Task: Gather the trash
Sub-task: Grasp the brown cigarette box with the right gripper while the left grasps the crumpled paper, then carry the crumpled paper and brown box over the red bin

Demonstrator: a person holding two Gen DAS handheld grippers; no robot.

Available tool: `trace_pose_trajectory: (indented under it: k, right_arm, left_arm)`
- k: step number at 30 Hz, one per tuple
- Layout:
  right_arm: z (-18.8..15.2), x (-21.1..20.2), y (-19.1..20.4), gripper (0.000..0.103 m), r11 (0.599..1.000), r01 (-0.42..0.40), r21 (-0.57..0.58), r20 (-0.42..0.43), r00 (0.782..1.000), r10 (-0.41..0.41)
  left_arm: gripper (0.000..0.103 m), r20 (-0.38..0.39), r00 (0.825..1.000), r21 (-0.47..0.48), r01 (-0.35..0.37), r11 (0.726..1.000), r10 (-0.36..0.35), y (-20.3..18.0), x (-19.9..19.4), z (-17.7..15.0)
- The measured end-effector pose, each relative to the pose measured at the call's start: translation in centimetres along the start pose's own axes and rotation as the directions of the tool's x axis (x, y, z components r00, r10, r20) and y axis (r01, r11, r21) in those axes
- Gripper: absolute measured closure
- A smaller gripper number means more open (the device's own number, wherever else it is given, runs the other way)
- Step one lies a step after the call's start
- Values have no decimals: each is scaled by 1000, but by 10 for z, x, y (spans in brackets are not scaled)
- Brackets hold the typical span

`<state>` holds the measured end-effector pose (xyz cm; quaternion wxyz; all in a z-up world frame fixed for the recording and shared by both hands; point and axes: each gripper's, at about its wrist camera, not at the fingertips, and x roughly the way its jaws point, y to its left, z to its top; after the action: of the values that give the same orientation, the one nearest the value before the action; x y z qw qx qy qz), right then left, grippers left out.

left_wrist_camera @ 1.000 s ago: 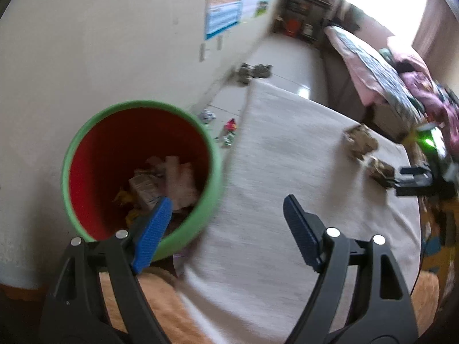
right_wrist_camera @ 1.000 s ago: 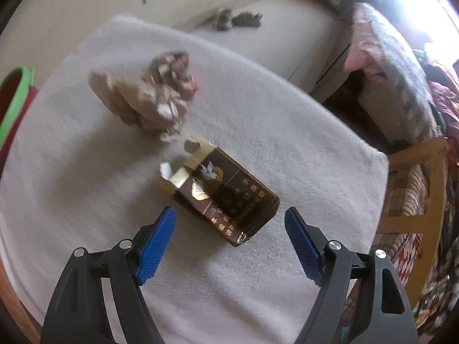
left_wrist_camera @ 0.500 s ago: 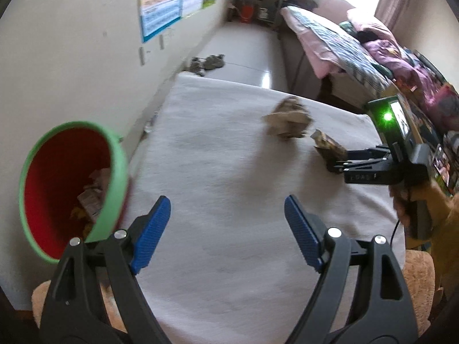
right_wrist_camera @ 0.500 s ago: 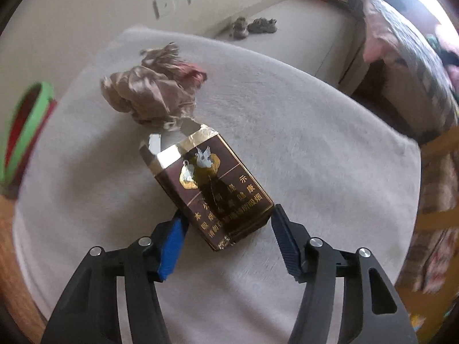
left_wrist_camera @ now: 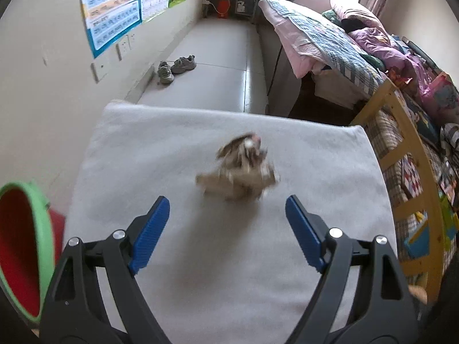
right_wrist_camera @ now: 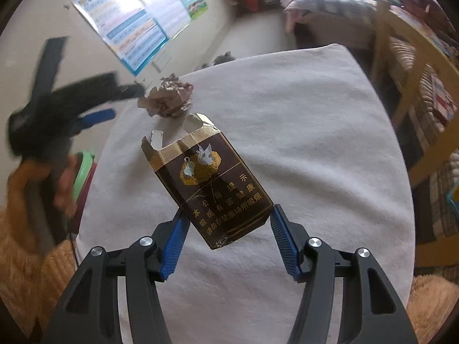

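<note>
White towelling (left_wrist_camera: 183, 263) covers the table in front of you. Your right gripper (right_wrist_camera: 226, 230) has just closed its blue pads on the lower end of the torn-open brown cigarette pack (right_wrist_camera: 210, 183), which is lifted clear of the cloth. Beyond it, the crumpled paper wad (left_wrist_camera: 239, 173) lies near mid-table, just ahead of your left gripper (left_wrist_camera: 226, 232), whose jaws stand wide apart and empty. Off the table's left edge stands the green-rimmed red bin (left_wrist_camera: 21, 252).
</note>
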<state>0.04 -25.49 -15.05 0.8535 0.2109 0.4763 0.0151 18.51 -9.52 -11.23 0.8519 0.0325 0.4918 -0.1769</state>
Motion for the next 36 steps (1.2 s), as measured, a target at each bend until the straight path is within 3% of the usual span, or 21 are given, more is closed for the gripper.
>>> trace_pose_trajectory:
  k: [4, 10, 11, 15, 18, 24, 32, 36]
  right_arm:
    - [5, -1, -6, 47, 1000, -14, 17, 15, 1000, 13]
    - [-3, -6, -14, 47, 999, -36, 30, 29, 999, 36]
    - [-4, -7, -15, 47, 998, -42, 38, 30, 999, 41]
    - [-2, -11, -21, 47, 998, -41, 52, 46, 998, 39]
    - [-2, -11, -21, 47, 998, -30, 57, 48, 998, 27]
    - [0, -16, -15, 47, 999, -3, 32, 65, 998, 1]
    - [-1, -29, 7, 47, 1000, 23, -12, 92, 995, -22]
    - [-5, -28, 21, 47, 999, 31, -20, 81, 996, -29]
  left_arm:
    - [23, -40, 999, -34, 8, 999, -10, -10, 29, 16]
    - [25, -104, 993, -4, -52, 999, 51, -20, 59, 24]
    - [36, -117, 992, 3, -55, 998, 55, -19, 62, 24]
    - [50, -101, 993, 31, -62, 998, 65, -21, 58, 18]
    - [56, -86, 995, 50, -47, 998, 51, -22, 43, 14]
    - [57, -11, 1000, 66, -16, 998, 17, -18, -9, -10]
    - [57, 83, 997, 99, 1, 995, -9, -11, -94, -64]
    - [57, 90, 996, 94, 16, 995, -24, -4, -113, -86]
